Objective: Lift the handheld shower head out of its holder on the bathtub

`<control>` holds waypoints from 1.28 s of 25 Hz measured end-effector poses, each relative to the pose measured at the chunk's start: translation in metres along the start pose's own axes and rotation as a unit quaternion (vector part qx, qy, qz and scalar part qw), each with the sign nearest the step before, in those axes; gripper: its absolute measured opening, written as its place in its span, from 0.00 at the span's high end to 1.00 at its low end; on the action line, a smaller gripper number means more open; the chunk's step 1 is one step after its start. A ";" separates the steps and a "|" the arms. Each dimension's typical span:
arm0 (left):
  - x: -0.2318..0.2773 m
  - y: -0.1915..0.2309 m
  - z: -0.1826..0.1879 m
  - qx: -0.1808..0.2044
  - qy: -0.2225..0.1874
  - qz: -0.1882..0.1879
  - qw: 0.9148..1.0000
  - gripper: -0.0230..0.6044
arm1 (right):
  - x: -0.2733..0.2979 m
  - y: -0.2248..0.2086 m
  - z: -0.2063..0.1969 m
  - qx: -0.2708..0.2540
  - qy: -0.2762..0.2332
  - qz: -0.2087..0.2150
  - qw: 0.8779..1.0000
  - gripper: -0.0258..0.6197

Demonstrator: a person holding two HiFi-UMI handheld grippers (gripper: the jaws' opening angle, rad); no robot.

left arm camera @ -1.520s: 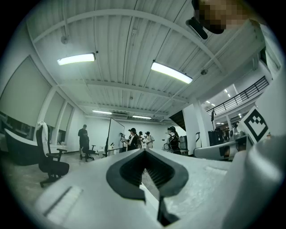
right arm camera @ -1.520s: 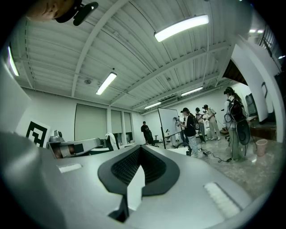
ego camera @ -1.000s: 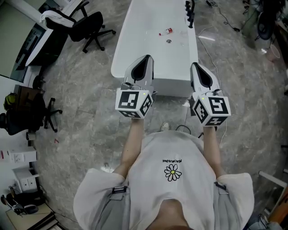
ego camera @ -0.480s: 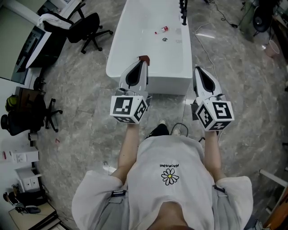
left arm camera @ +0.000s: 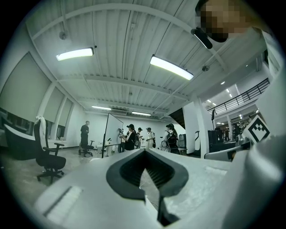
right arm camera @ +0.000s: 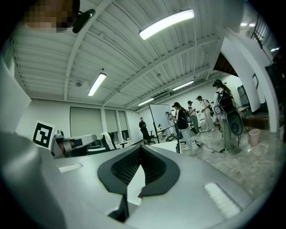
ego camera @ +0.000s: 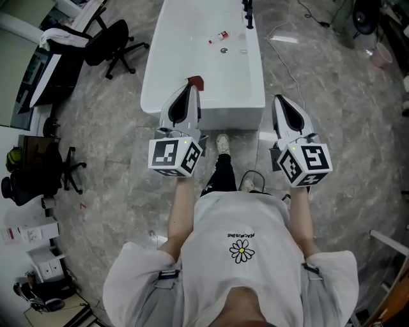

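Shows the handheld shower head (ego camera: 247, 14) only as a small dark upright fitting at the top centre of the frame, on the far rim of the white bathtub (ego camera: 185, 64), too small to make out its holder. Places a red-and-white bottle (ego camera: 217, 37) and the drain (ego camera: 223, 50) inside the tub just below it. Sets both tongs well apart from it at mid-frame, the left tongs (ego camera: 186, 102) over the tub's near end and the right tongs (ego camera: 289, 114) over the grey floor (ego camera: 332, 96) beside the near corner, each closed tip to tip and gripping nothing.
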State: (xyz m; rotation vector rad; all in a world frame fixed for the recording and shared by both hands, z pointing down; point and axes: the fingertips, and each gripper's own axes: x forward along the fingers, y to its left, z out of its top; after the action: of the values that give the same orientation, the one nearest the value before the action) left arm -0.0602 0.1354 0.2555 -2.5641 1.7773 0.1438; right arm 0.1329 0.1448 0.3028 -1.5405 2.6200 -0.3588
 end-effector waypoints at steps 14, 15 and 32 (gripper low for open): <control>0.143 0.121 -0.017 -0.025 -0.011 -0.032 0.999 0.96 | 0.182 -0.023 0.015 -0.023 -0.004 -0.030 0.999 0.93; 0.156 0.130 -0.017 -0.022 -0.011 -0.037 0.999 0.96 | 0.199 -0.027 0.019 -0.025 -0.004 -0.033 0.999 0.93; 0.264 0.214 -0.028 -0.057 -0.015 -0.058 0.997 0.96 | 0.336 -0.052 0.031 -0.046 0.018 -0.055 0.997 0.93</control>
State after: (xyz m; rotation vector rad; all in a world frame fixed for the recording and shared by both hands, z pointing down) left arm -0.1670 -0.1882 0.2686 -2.7189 1.6512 0.2872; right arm 0.0176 -0.1769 0.3015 -1.7266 2.6196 -0.2792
